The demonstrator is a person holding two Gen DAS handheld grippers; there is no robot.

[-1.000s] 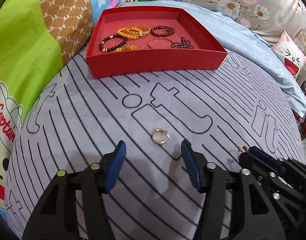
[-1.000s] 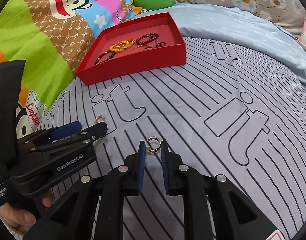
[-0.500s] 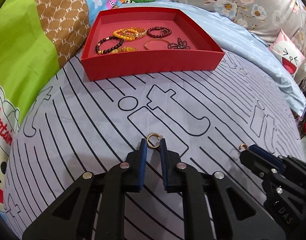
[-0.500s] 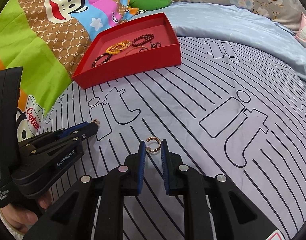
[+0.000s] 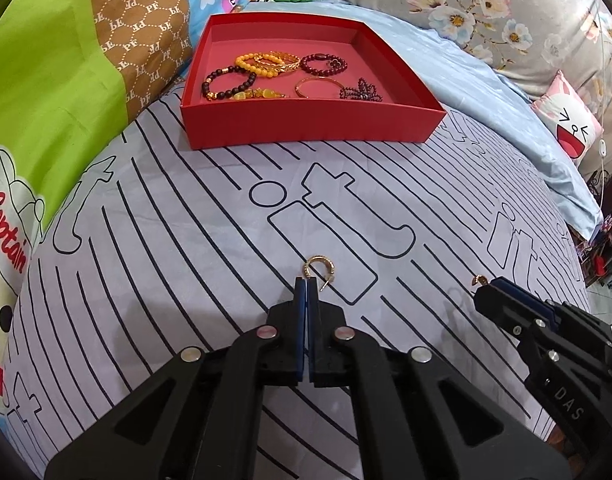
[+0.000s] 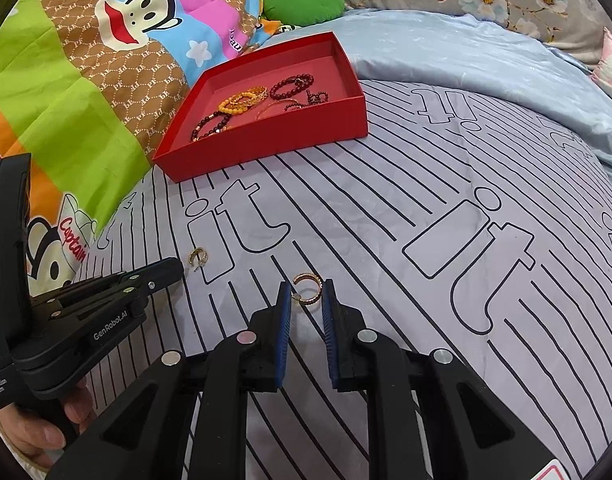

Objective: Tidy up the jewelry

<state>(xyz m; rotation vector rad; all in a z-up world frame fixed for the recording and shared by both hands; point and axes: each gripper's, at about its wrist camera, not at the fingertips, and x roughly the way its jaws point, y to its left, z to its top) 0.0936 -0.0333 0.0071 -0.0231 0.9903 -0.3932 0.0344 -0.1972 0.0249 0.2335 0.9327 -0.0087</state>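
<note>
Left gripper (image 5: 307, 282): blue pads pressed flat together, no gap visible. A gold hoop (image 5: 319, 270) sat at the very tip, its near end seemingly pinched between the pads; the rest of the hoop lay forward on the sheet (image 5: 166, 240). From the right wrist view the same hoop (image 6: 198, 257) appeared just beyond the left gripper's tip, so whether it was truly clamped could not be confirmed.

Right gripper (image 6: 306, 294): fingers narrow, a small gap between them. A second gold hoop (image 6: 307, 289) lay in that gap at the tips, on the sheet. Contact between pads and hoop could not be told; the hoop looked just short of both.

Red tray (image 5: 306, 132) stood further back on the sheet, well apart from both hoops. Inside it: orange bead bracelet (image 5: 262, 65), dark bead bracelet (image 5: 228, 84), dark red bracelet (image 5: 323, 64), thin gold bangle (image 5: 317, 88), dark beaded flower piece (image 5: 361, 92).

A hand (image 6: 38, 432) held the left gripper's handle, lower left of the right view.
</note>
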